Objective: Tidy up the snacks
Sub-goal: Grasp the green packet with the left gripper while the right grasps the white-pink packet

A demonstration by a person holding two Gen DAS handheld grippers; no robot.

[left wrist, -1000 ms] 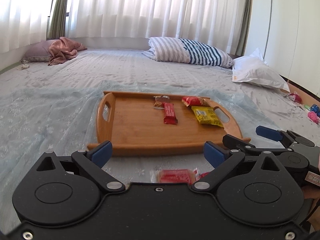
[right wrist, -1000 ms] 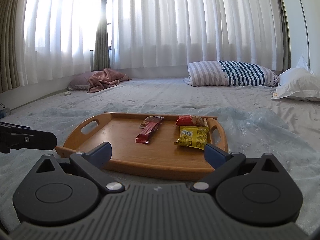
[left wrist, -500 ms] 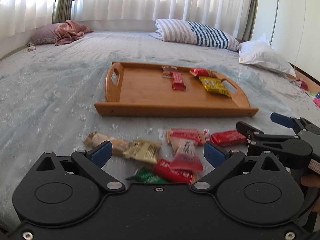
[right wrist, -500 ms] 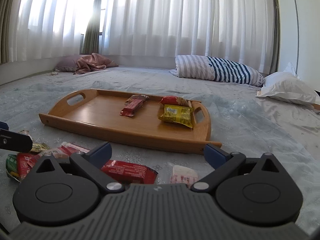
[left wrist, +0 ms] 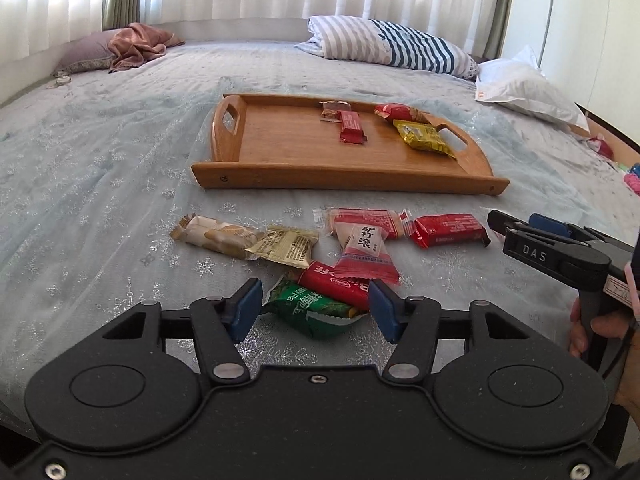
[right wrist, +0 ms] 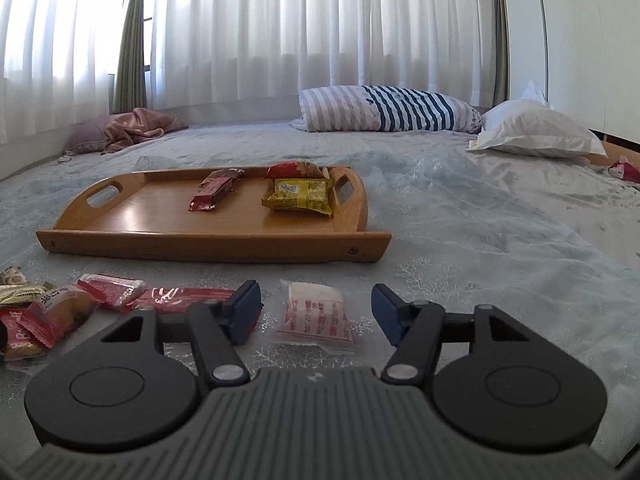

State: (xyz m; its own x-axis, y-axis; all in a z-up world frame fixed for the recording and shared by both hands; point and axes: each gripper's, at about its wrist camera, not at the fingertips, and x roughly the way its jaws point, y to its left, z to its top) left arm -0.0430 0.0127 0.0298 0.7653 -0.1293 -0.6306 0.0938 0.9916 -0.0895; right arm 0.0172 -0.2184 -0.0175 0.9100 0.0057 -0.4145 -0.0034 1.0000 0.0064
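Note:
A wooden tray [left wrist: 344, 182] [right wrist: 200, 246] lies on the bed with a red bar [left wrist: 352, 128], a yellow packet [left wrist: 424, 138] and a red packet [left wrist: 396, 111] in it. Several loose snacks lie in front of it. My left gripper [left wrist: 316, 312] is low over them, its jaws closing with a green packet [left wrist: 316, 310] between the pads, which do not clearly press on it. My right gripper [right wrist: 316, 312] [left wrist: 516, 224] is closing around a white packet with red print [right wrist: 314, 316], with gaps on both sides.
A red wafer packet [left wrist: 336, 284], a pink-and-white packet [left wrist: 364, 248] and a red bar [left wrist: 448, 230] crowd the green one. A striped pillow [left wrist: 384, 44], a white pillow [left wrist: 524, 88] and a pink cloth [left wrist: 136, 42] lie at the far end. A hand [left wrist: 592, 332] holds the right gripper.
Both grippers have dropped and tipped down from the tray toward the loose snacks. Both pairs of jaws have narrowed, each now around a packet.

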